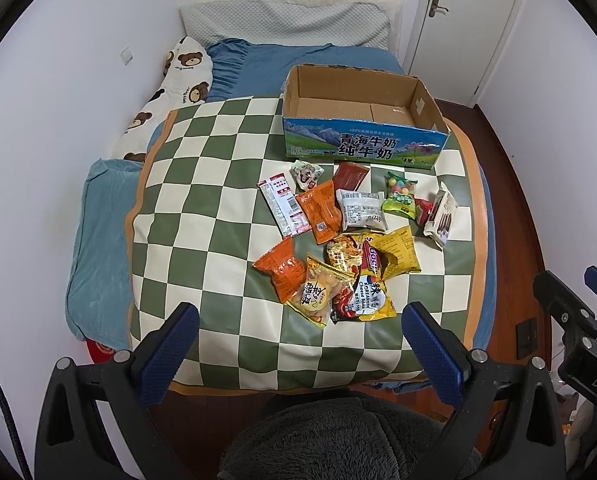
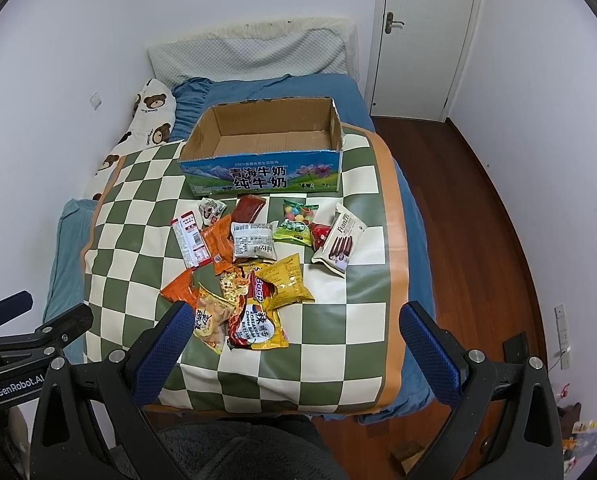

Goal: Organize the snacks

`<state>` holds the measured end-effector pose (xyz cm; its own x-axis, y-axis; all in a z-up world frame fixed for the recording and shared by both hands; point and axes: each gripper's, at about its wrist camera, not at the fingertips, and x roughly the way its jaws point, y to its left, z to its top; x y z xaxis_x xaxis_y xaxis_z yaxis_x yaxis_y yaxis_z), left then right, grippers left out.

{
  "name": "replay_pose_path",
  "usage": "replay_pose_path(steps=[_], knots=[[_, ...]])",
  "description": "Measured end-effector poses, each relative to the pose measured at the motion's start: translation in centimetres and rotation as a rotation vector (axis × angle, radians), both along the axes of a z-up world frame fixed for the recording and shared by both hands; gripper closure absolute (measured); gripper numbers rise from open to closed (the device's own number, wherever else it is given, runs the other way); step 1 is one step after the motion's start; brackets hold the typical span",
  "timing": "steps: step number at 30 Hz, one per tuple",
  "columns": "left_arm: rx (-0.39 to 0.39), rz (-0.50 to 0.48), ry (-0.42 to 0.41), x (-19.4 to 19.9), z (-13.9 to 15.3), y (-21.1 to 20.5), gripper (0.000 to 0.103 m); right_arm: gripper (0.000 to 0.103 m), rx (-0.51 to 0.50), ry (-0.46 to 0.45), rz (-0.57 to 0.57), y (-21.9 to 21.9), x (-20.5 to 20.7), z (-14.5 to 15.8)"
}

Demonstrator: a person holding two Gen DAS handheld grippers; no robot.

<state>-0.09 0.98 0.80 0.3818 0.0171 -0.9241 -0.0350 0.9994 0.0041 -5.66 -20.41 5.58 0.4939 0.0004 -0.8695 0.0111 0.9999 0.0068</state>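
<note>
Several snack packets lie in a loose pile [image 1: 346, 240] [image 2: 258, 264] on a green-and-white checked mat [image 1: 202, 216] [image 2: 338, 320] spread over the bed. Among them are an orange bag [image 1: 282, 270], a yellow cheese-ball bag [image 1: 372, 300] [image 2: 264, 328], a white Franzzi packet [image 2: 340, 240] and a green candy bag [image 1: 400, 196] [image 2: 296, 224]. Behind the pile stands an open cardboard milk box [image 1: 362, 144] [image 2: 266, 176], with nothing inside. My left gripper [image 1: 300, 316] and right gripper [image 2: 298, 312] both hover open at the mat's near edge, short of the pile, holding nothing.
The bed has blue bedding [image 1: 98, 248], a bear-print pillow [image 1: 170, 92] along the left wall and a grey pillow [image 2: 250, 56] at the head. A white door [image 2: 422, 32] and wooden floor [image 2: 478, 208] lie to the right. A dark fleece-clad knee [image 1: 338, 440] sits below the grippers.
</note>
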Motion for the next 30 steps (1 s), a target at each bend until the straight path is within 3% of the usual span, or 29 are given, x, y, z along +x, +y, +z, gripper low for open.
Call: replay_pose_path(steps=[17, 23, 30], knots=[[0.006, 0.019, -0.006, 0.8, -0.4, 0.5, 0.000, 0.000, 0.023, 0.012, -0.007, 0.5, 0.8, -0.4], [0.063, 0.081, 0.064, 3.7, -6.2, 3.0, 0.000, 0.000, 0.080, 0.075, -0.028, 0.2, 3.3, -6.0], [0.065, 0.170, 0.247, 7.0, -15.9, 6.3, 0.000, 0.000, 0.103, 0.221, -0.024, 0.8, 6.6, -17.0]])
